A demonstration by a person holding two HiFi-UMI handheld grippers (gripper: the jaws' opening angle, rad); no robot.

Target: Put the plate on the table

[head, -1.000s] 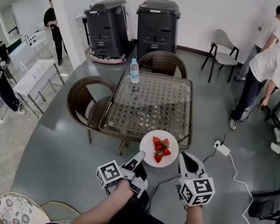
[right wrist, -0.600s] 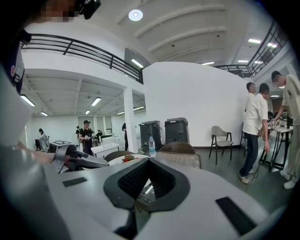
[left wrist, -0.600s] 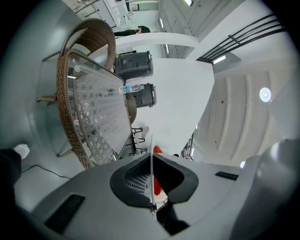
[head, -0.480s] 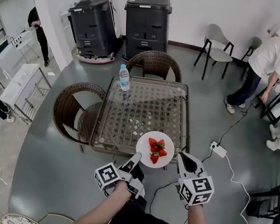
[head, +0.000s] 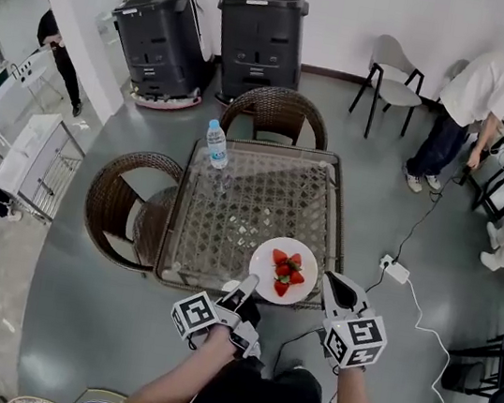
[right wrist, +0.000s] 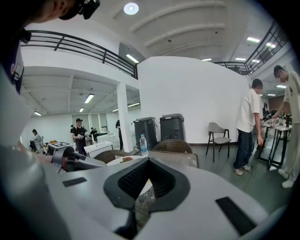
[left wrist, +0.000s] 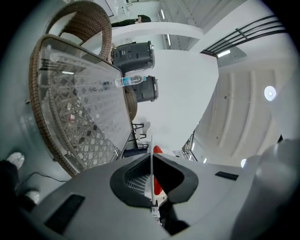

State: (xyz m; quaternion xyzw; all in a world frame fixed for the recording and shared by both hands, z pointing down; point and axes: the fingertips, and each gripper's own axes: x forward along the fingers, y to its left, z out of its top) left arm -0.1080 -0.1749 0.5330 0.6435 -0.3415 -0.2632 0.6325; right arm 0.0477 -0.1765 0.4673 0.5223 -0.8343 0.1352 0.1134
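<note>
A white plate (head: 270, 259) with several strawberries (head: 285, 273) hangs over the near right corner of the glass-topped wicker table (head: 248, 195). My left gripper (head: 246, 287) is shut on the plate's near left rim. In the left gripper view the plate (left wrist: 151, 174) shows edge-on as a thin white line between the left gripper (left wrist: 151, 157) jaws, with a strawberry (left wrist: 157, 150) behind. My right gripper (head: 328, 282) sits just right of the plate, shut and with nothing in it. In the right gripper view the right gripper (right wrist: 147, 164) has the plate (right wrist: 123, 160) off to its left.
A water bottle (head: 215, 143) stands at the table's far left corner. Wicker chairs flank the table at the back (head: 280, 115) and left (head: 123, 204). A power strip (head: 396, 269) with cables lies on the floor at right. Two black bins (head: 260, 31) and people (head: 478, 89) stand beyond.
The plate and both grippers have moved forward, from in front of the table's near edge to over its near right corner. The left grip on the rim is unchanged.
</note>
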